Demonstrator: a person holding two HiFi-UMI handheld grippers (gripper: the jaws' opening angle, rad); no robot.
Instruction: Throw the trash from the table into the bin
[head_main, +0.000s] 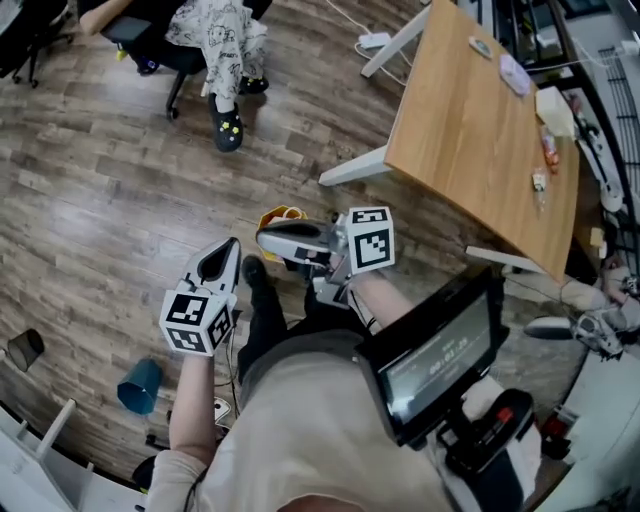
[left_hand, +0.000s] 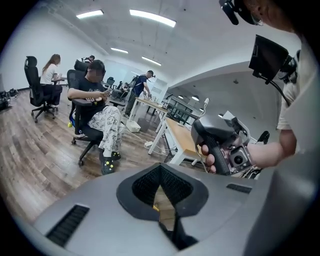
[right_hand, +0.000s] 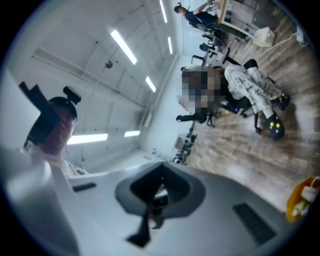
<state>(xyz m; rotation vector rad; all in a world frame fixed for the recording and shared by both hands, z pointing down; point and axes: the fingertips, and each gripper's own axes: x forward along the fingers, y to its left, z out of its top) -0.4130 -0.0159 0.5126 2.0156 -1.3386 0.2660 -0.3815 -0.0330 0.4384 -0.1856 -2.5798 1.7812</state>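
Both my tools are shut tight with nothing in them. The left gripper and the right gripper hang over the wooden floor, clear of the desk. Small scraps of trash lie by the desk's right edge. The yellow bin stands on the floor near the desk's left corner, partly hidden behind the right gripper.
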